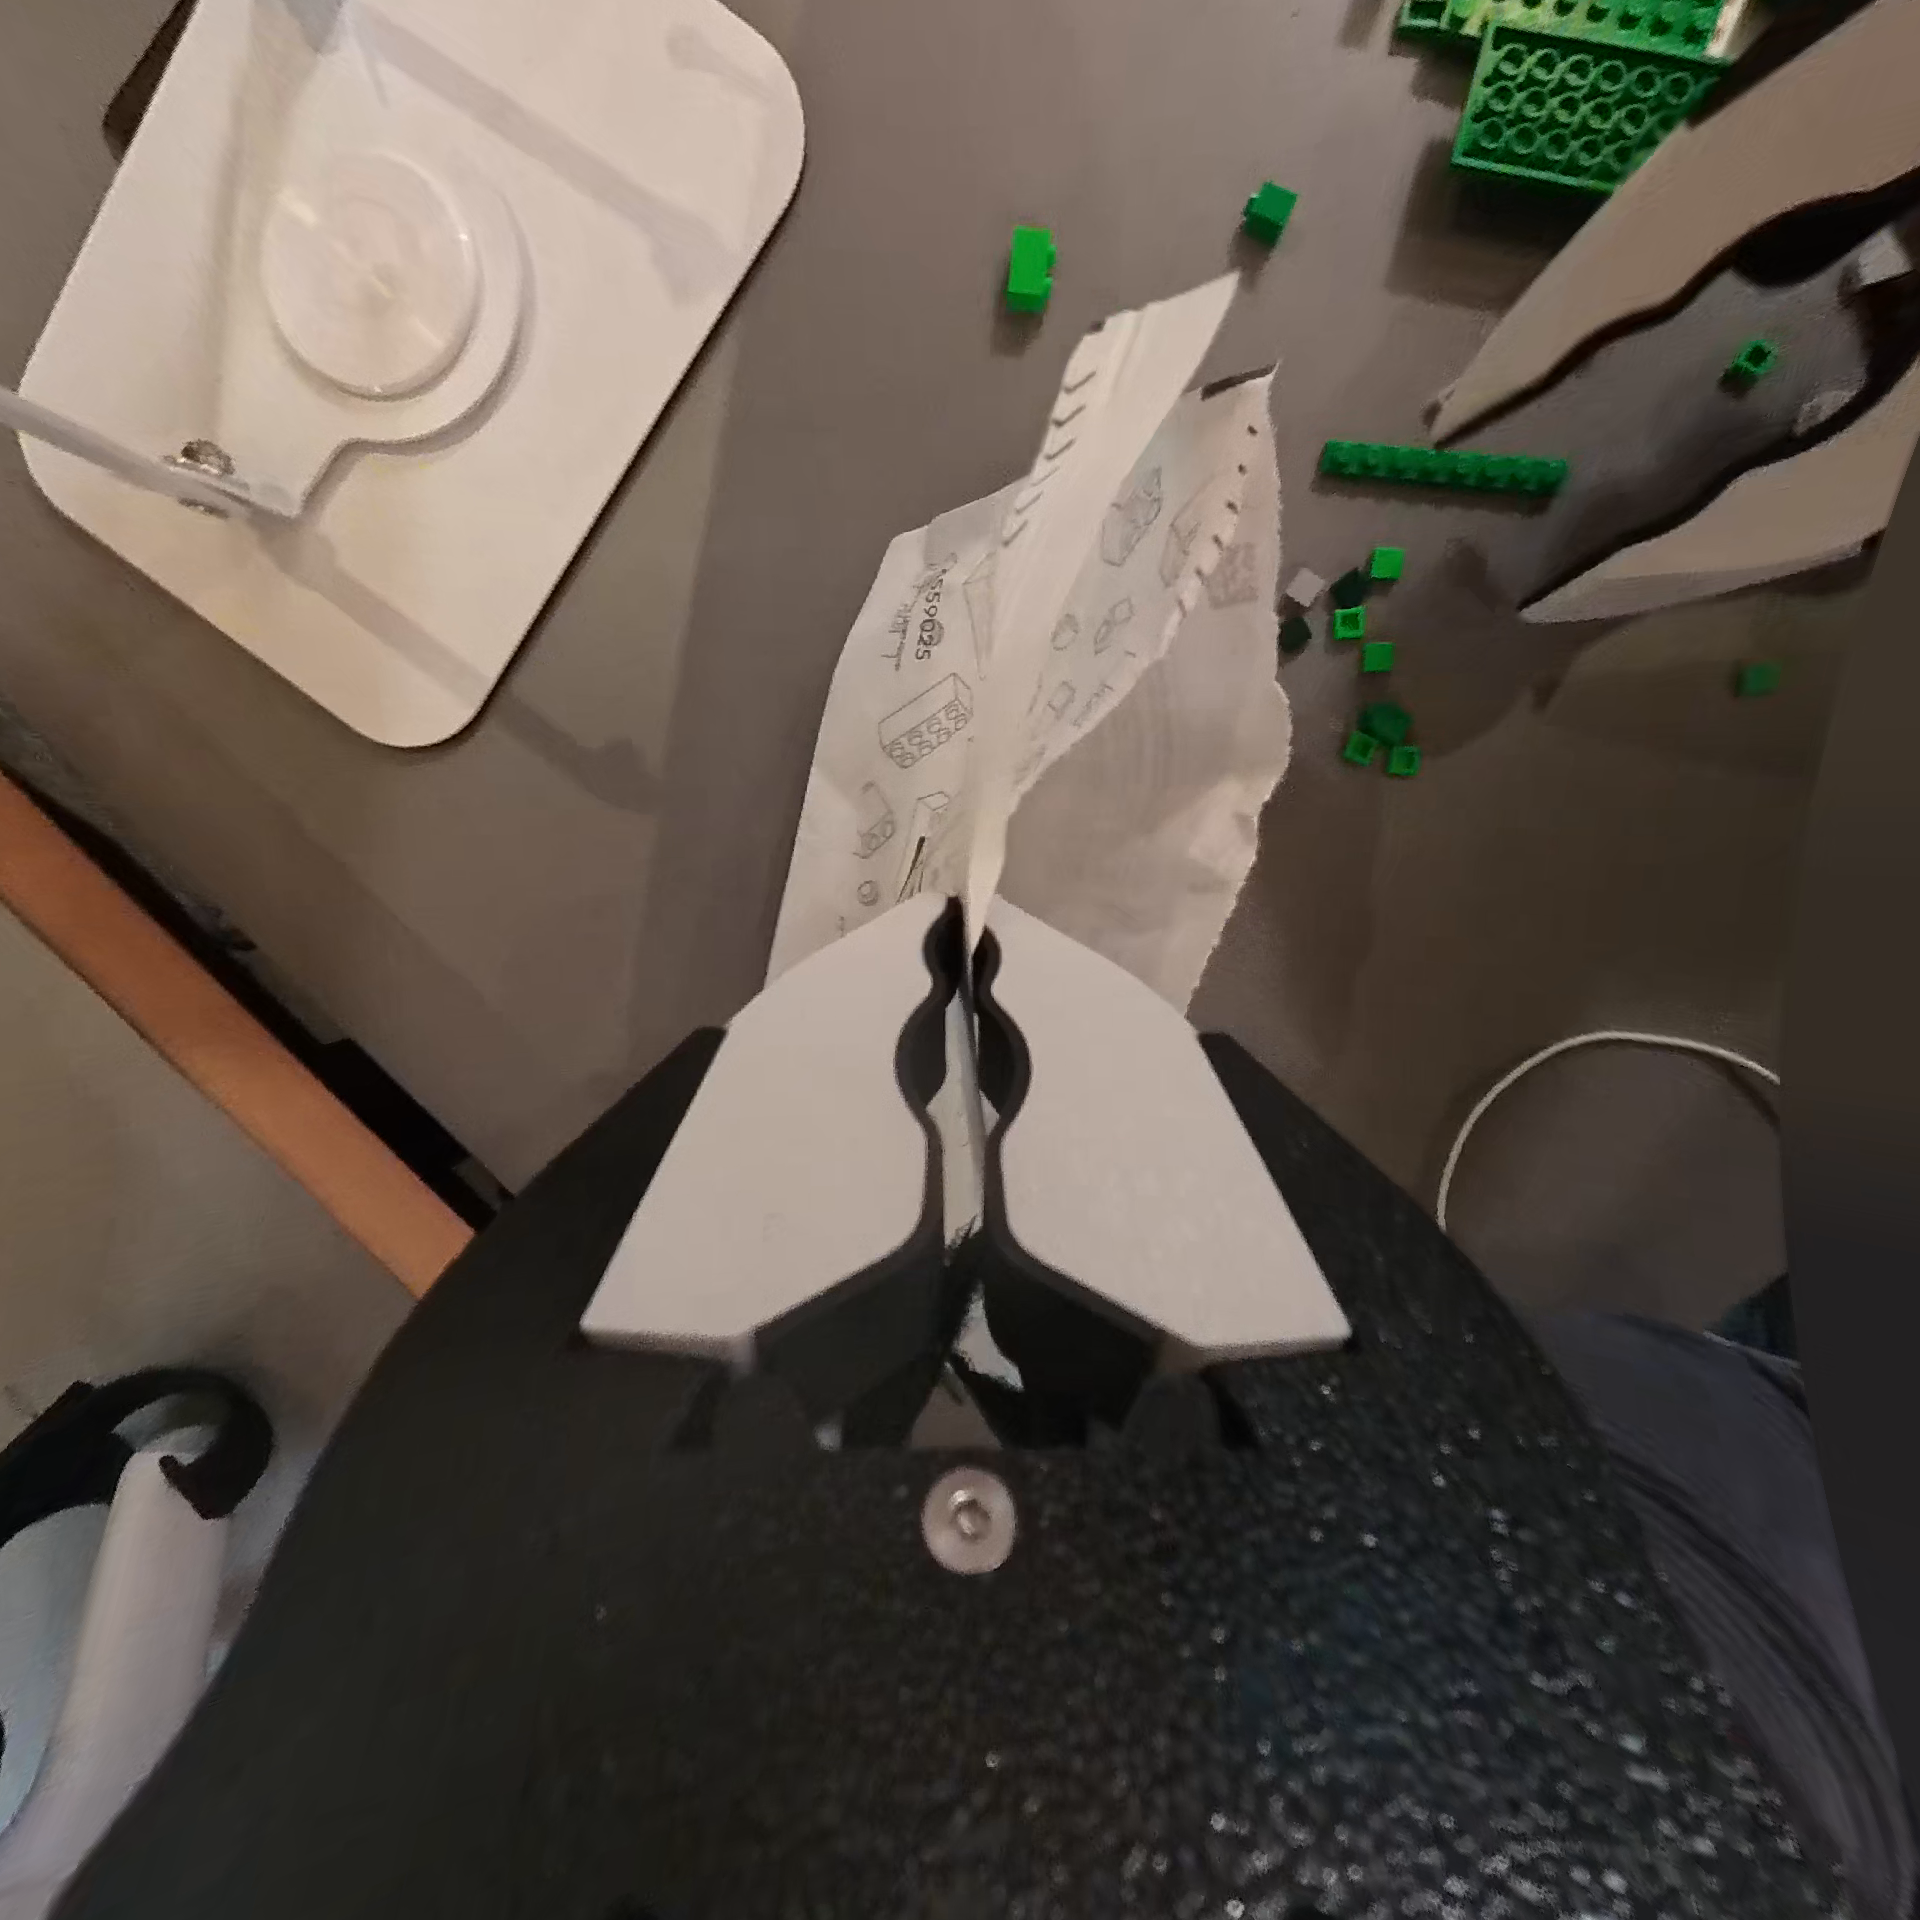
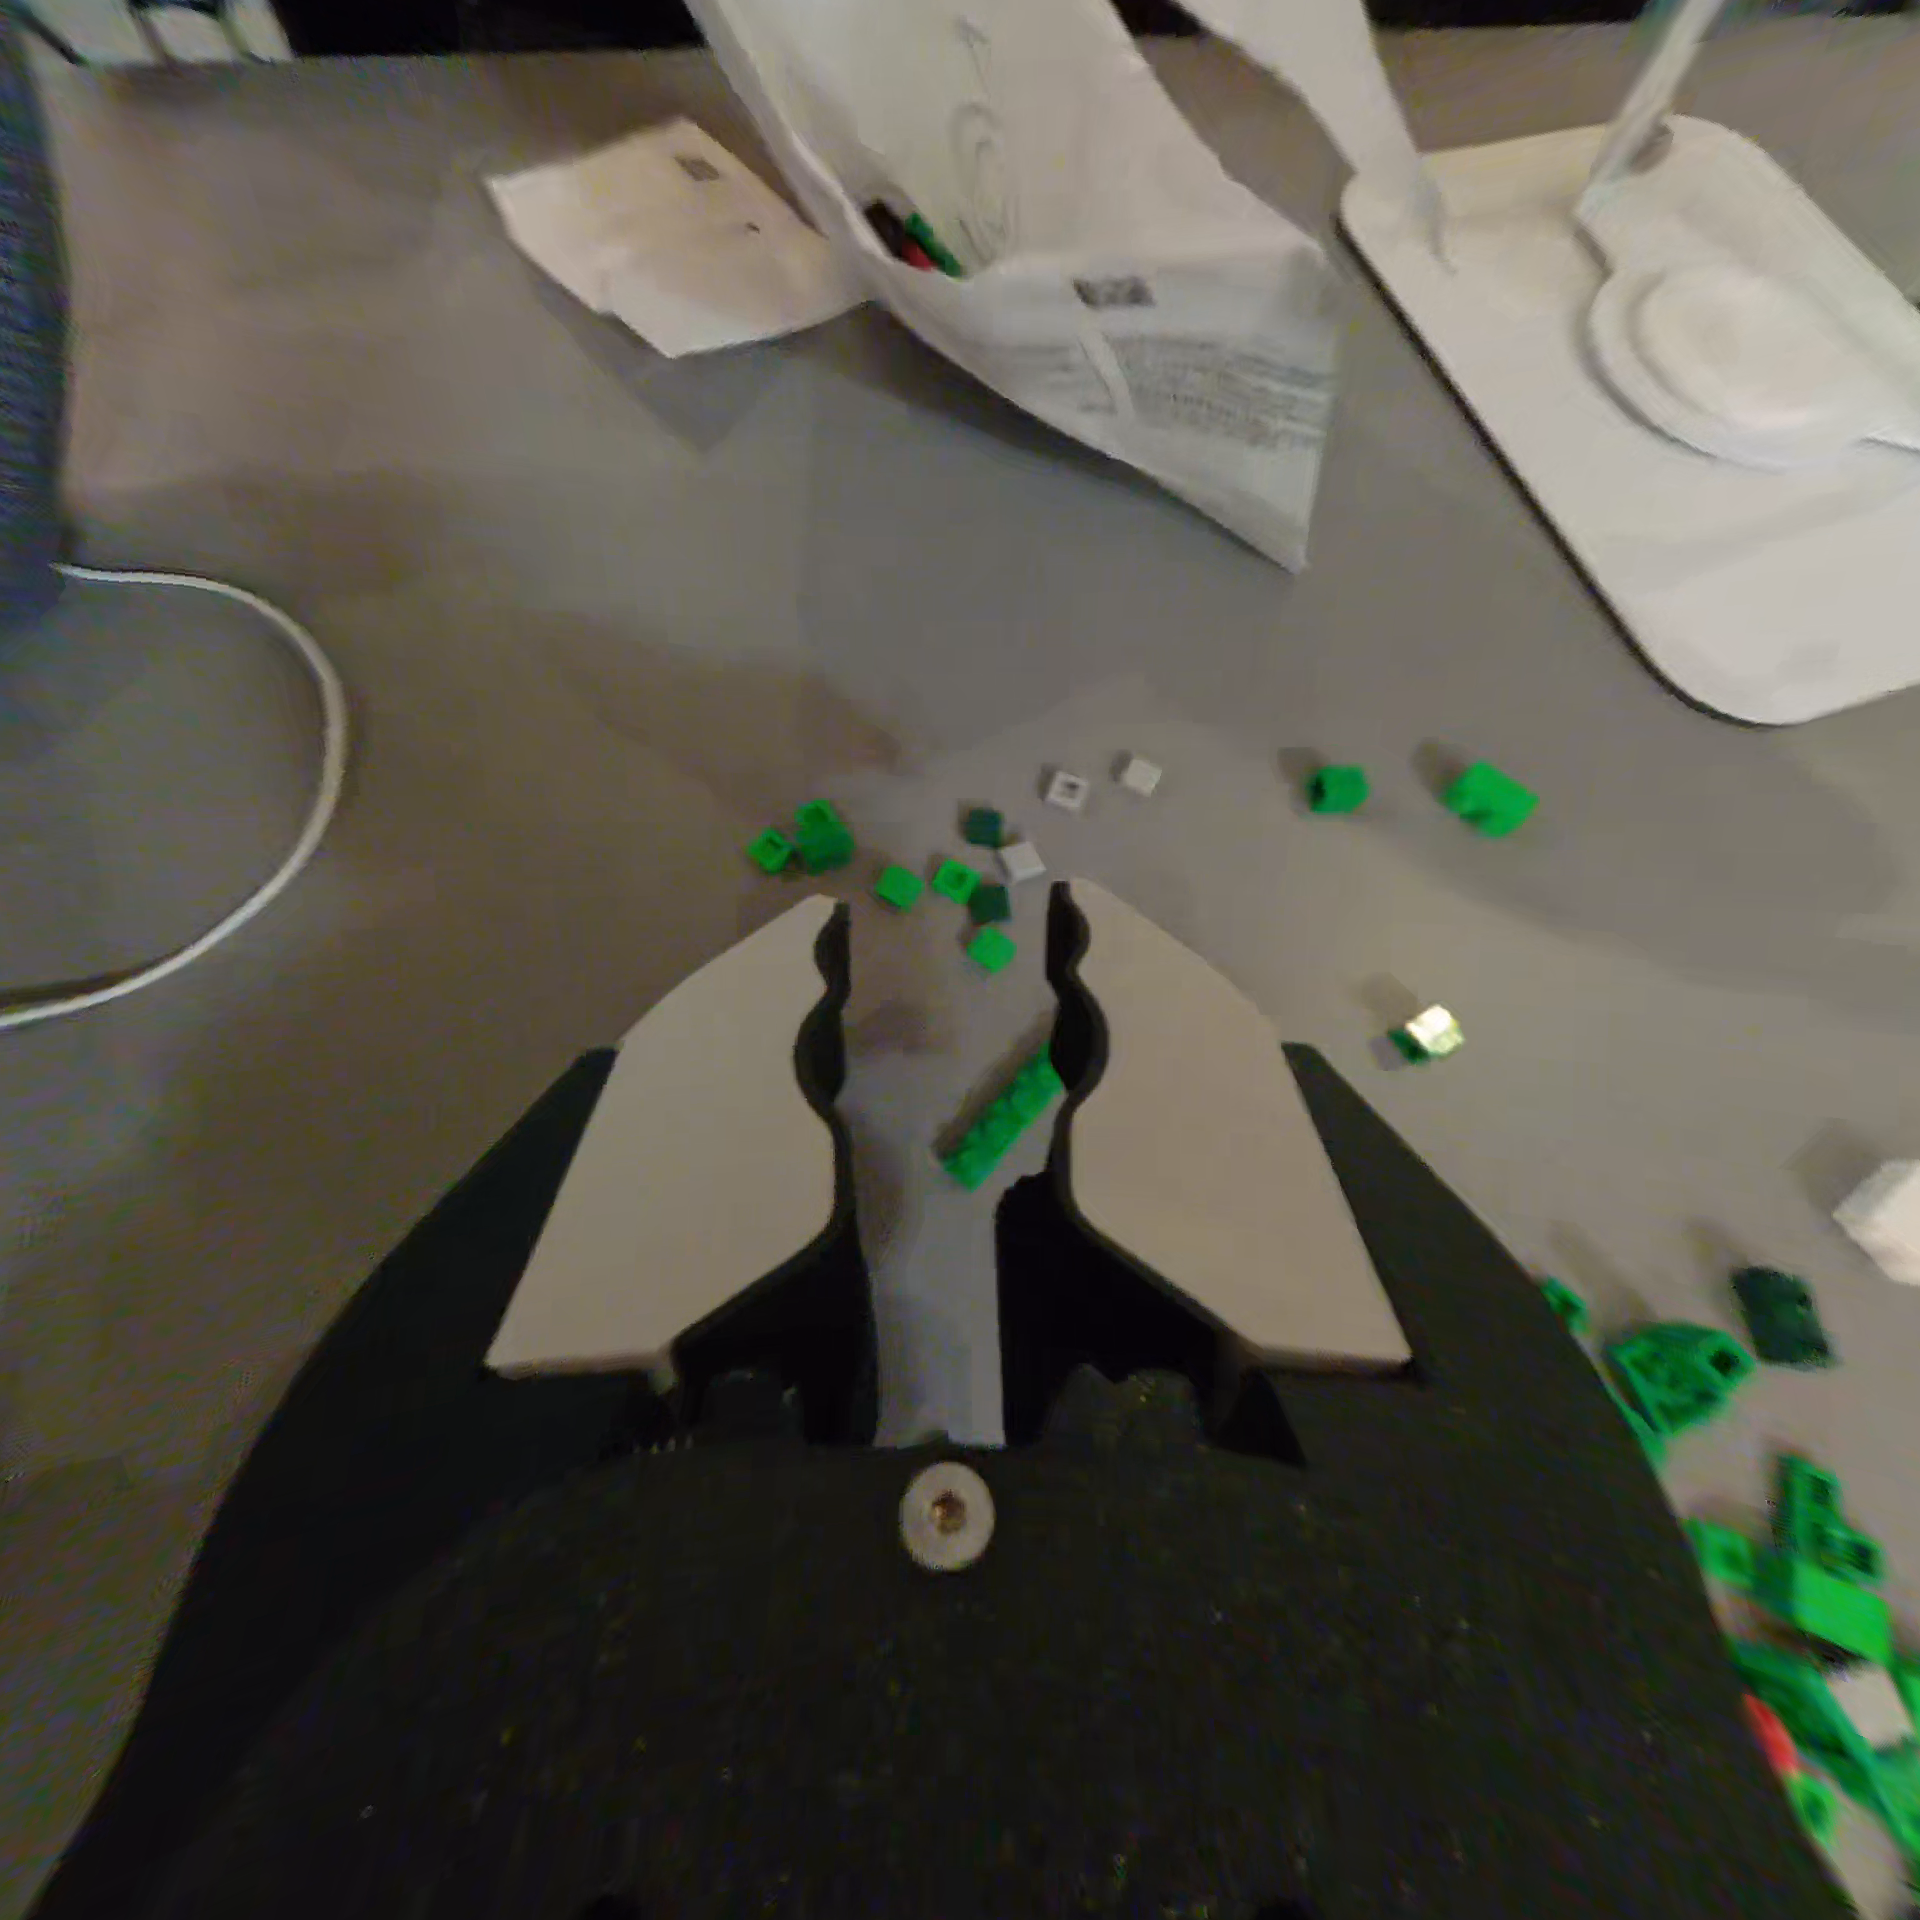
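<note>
White paper bag [image 1: 1049, 665] between left hand-held gripper [image 1: 961, 920] fingers

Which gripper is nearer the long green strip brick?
Right. The right gripper hovers open over the long green strip brick; the left gripper is off beside it, clamping the paper bag.

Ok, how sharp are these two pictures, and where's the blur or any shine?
Left wrist view: the tongs and the paper bag they clamp are fairly sharp; room light is dim, with speckled shine on the black body. Right wrist view: softer overall, the green bricks at lower right smear into blur, and the white stand base looks washed out; wide-angle bending shows at both frames' edges.
</note>
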The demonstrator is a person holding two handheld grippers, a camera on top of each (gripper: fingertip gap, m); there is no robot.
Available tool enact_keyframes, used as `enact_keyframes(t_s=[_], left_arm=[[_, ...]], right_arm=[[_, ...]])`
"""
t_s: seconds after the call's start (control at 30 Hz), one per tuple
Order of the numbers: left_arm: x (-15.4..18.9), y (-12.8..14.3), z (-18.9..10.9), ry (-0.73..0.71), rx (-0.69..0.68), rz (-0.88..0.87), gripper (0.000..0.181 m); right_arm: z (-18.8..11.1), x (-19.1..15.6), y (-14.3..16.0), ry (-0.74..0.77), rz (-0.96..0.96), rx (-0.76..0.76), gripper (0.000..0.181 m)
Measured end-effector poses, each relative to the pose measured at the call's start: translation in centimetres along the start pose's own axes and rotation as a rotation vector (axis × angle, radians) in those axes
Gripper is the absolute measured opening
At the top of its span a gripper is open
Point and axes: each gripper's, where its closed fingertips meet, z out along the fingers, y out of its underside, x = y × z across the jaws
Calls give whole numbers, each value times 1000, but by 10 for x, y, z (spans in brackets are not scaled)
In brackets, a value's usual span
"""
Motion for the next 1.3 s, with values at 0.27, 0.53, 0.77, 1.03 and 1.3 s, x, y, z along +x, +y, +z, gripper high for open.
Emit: enact_keyframes(t_s=[0.27, 0.53, 0.77, 1.03, 1.3], left_arm=[[2, -1, 1, 17, 8, 18, 0], [4, -3, 2, 29, 9, 30, 0], [5, -3, 3, 42, 14, 30, 0], [7, -3, 3, 59, 18, 17, 0], [9, -2, 2, 66, 16, 17, 0]], right_arm=[[29, -32, 1, -140, -192, -80, 22], [23, -38, 1, -212, -217, -114, 7], [30, -44, 11, -241, -221, -158, 14], [36, -33, 11, -217, -210, -164, 21], [41, -36, 7, -348, -290, -160, 31]])
